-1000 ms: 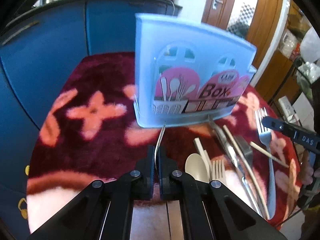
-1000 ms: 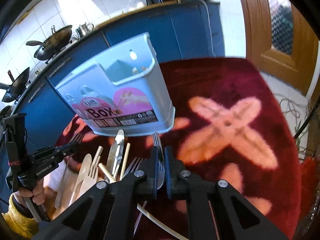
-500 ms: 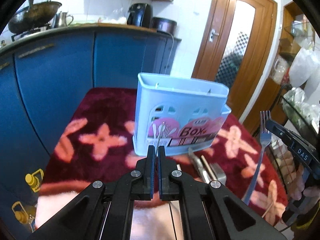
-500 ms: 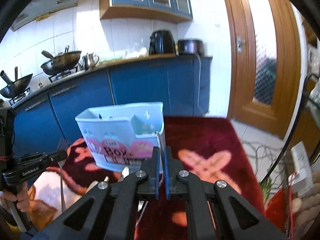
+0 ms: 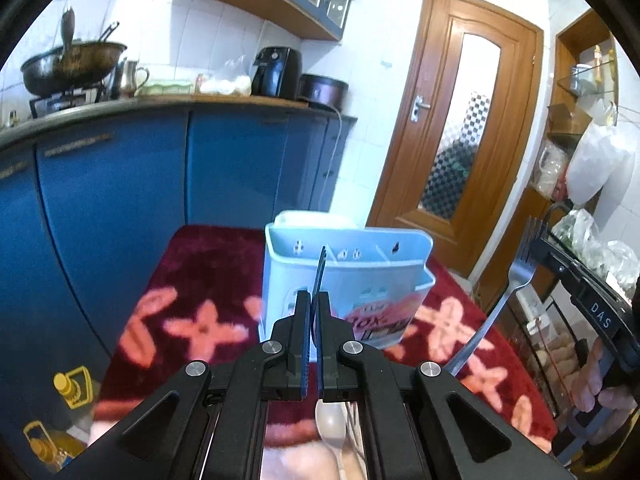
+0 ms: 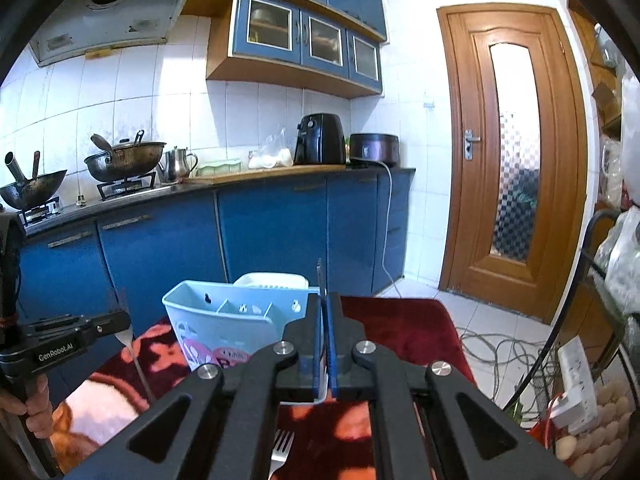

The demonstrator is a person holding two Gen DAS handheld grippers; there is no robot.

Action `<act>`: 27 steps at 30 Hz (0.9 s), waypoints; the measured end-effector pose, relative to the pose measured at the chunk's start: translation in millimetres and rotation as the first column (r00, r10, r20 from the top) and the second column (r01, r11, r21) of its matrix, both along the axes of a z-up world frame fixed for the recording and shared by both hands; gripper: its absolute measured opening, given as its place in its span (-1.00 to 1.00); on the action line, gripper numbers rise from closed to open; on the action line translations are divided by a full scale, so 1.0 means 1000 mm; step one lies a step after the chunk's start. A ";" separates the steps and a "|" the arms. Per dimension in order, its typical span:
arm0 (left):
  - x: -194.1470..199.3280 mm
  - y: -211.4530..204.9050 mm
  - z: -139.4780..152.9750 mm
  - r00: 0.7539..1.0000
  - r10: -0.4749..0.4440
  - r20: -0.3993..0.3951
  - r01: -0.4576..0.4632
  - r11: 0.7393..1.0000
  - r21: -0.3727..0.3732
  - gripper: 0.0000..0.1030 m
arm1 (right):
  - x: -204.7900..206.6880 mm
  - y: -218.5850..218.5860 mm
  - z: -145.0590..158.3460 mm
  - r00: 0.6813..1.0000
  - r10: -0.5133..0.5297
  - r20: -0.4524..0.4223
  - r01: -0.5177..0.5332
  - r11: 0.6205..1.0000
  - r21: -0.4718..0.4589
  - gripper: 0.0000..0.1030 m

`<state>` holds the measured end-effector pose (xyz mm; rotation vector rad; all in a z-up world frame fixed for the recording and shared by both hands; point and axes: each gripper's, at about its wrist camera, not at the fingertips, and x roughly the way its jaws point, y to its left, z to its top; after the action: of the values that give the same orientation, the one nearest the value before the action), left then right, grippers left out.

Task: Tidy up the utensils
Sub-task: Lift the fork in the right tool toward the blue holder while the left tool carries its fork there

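Utensils are in hand on both sides: the left gripper has its jaws pinched tight on a thin steel fork seen edge-on, and the right gripper is clamped the same way on a second steel fork, tines up. More cutlery, a pale plastic spoon among it, lies on the dark red flowered cloth below. The pale blue plastic cutlery box stands upright just ahead, open top showing divided compartments. To do this well, I'd carry each fork over the rim, tip it near vertical, pick one compartment and lower it before letting go. Keep the two forks apart, and clear the box's near wall so it isn't knocked; the room above the box is free
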<state>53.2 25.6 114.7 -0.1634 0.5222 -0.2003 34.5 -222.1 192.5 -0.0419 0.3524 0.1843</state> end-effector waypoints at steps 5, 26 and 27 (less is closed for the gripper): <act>0.004 0.000 0.021 0.999 0.006 0.050 -0.006 1.000 0.013 -0.97 | 0.004 0.001 0.013 0.999 -0.017 0.028 0.017 1.000 -0.019 -0.92; 0.052 0.007 0.107 0.971 0.099 0.219 -0.122 0.988 0.097 -0.97 | 0.058 0.018 0.067 0.985 -0.088 0.147 0.111 0.982 -0.153 -0.92; 0.056 0.005 0.106 0.970 0.104 0.221 -0.129 0.986 0.104 -0.97 | 0.061 0.020 0.067 0.985 -0.090 0.149 0.114 0.981 -0.158 -0.92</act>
<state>109.1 30.6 220.4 -0.0557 0.3070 -0.0701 95.9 -202.5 259.0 -0.1998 0.2269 0.0489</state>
